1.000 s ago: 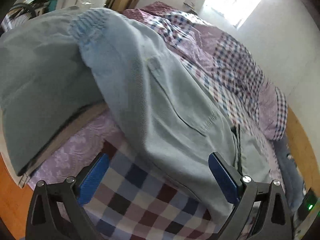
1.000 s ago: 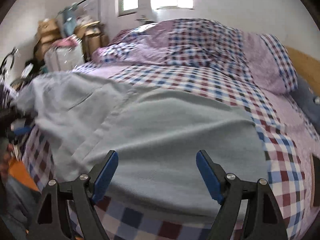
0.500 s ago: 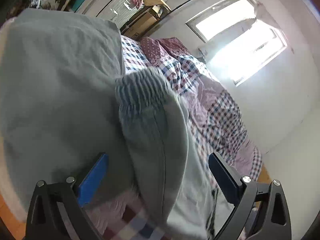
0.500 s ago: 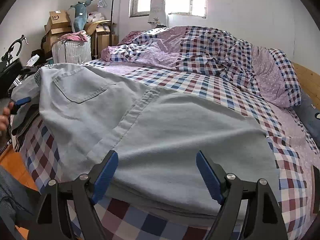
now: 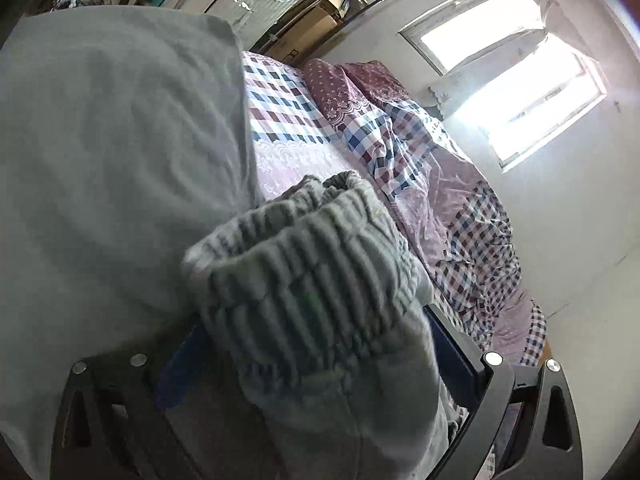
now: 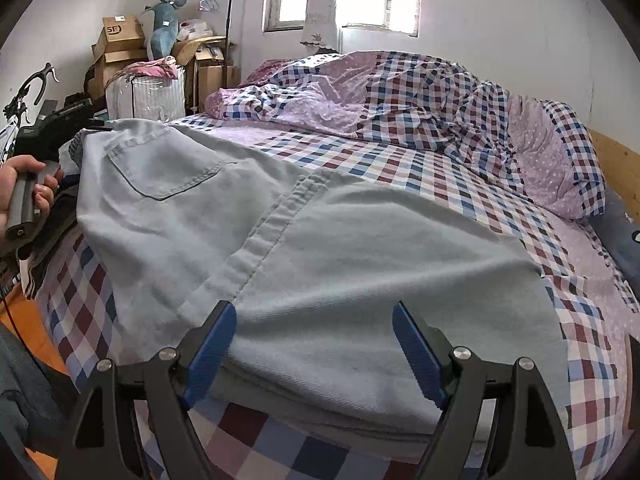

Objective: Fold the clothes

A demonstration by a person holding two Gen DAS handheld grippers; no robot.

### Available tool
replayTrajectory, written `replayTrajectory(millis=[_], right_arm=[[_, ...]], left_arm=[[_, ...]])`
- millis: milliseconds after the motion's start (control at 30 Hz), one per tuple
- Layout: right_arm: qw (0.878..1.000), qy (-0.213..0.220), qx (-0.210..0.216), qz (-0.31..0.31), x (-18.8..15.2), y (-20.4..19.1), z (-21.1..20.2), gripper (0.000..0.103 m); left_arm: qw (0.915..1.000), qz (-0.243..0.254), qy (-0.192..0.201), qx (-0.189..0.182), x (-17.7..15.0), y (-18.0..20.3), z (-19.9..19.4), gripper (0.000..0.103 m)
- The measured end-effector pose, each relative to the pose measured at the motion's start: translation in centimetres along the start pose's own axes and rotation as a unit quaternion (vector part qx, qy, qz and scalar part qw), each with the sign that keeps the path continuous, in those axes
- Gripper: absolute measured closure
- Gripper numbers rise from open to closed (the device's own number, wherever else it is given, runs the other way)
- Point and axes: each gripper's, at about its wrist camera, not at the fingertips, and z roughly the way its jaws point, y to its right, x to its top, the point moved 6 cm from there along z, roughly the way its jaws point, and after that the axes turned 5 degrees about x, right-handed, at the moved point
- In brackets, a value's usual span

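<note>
Pale blue-grey trousers (image 6: 312, 248) lie spread across the near side of the checked bed, back pocket (image 6: 168, 168) up. My right gripper (image 6: 314, 344) is open and hovers over the trousers' near folded edge, touching nothing. In the left wrist view the ribbed elastic waistband (image 5: 304, 280) bunches up between the wide-apart blue pads (image 5: 452, 356) of my left gripper (image 5: 316, 364), which is open around it. The left gripper also shows in the right wrist view (image 6: 48, 136), at the trousers' waistband end.
The checked bed sheet (image 6: 400, 168) carries a rumpled quilt (image 6: 400, 96) and a pillow (image 6: 560, 160) at the far side. Boxes, a wrapped suitcase (image 6: 148, 96) and a clothes rail stand in the far left corner. A bicycle handlebar (image 6: 28, 88) is at the left.
My left gripper has pushed in onto the waistband, which now fills the space between its pads. The right gripper has drawn back slightly, jaws unchanged.
</note>
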Motion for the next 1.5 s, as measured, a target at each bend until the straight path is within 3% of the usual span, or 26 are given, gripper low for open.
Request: replayTrajectory(millis=[33,100,267,367,533,633,833,1033,1167,1267,1333,1400,1433,1500], right_arm=[[1.000,-0.001,0.001,0.002,0.0,0.0,0.1,0.019],[1.000,-0.003,0.004,0.007,-0.1,0.1,0.2,0.019],[1.000,-0.005,0.006,0.011,-0.1,0.1,0.2,0.019],[1.000,-0.002,0.004,0.012,0.0,0.3,-0.2,0.019],[1.000,0.009,0.003,0.025,0.2,1.2,-1.3,0.019],[0.999,0.018,-0.003,0.040,0.5,2.2,-2.1,0.019],[0.993,0.040,-0.030,0.104,0.5,7.3,-5.0,0.019],[0.967,0.083,-0.084,0.225,-0.7,16.0,-9.9,0.019],[0.934,0.111,-0.111,0.322,-2.8,22.1,-13.6,0.019],[0.907,0.126,-0.118,0.385,-4.6,25.6,-15.7,0.019],[0.897,0.130,-0.118,0.407,-5.4,26.9,-16.5,0.019],[0.894,0.131,-0.116,0.412,-5.6,27.4,-17.0,0.019],[0.896,0.130,-0.114,0.409,-5.5,27.4,-17.0,0.019],[0.900,0.132,-0.106,0.402,-5.1,27.1,-17.1,0.019]], left_arm=[[1.0000,0.003,0.004,0.000,0.1,0.1,0.1,0.008],[0.9999,0.003,0.009,0.003,0.2,0.1,0.0,0.032],[0.9998,0.005,0.021,0.000,0.3,1.0,-0.6,0.042],[0.9984,0.035,0.045,0.006,0.3,3.1,-1.9,0.047],[0.9901,0.113,0.080,-0.022,-1.4,9.6,-4.9,0.055],[0.9804,0.165,0.094,-0.051,-3.6,14.5,-6.7,0.057],[0.9454,0.286,0.096,-0.123,-12.0,25.4,-9.2,0.060],[0.9075,0.377,0.052,-0.178,-23.8,34.6,-8.7,0.060],[0.8859,0.436,-0.012,-0.158,-33.3,37.9,-4.7,0.059],[0.8519,0.509,-0.075,-0.096,-41.0,36.7,0.1,0.056],[0.8260,0.550,-0.106,-0.067,-45.2,35.9,2.6,0.048],[0.8122,0.569,-0.094,-0.090,-46.6,35.7,2.3,0.034],[0.8081,0.572,-0.094,-0.106,-47.0,35.8,2.2,0.024],[0.8141,0.546,-0.124,-0.153,-46.8,36.4,0.9,0.017]])
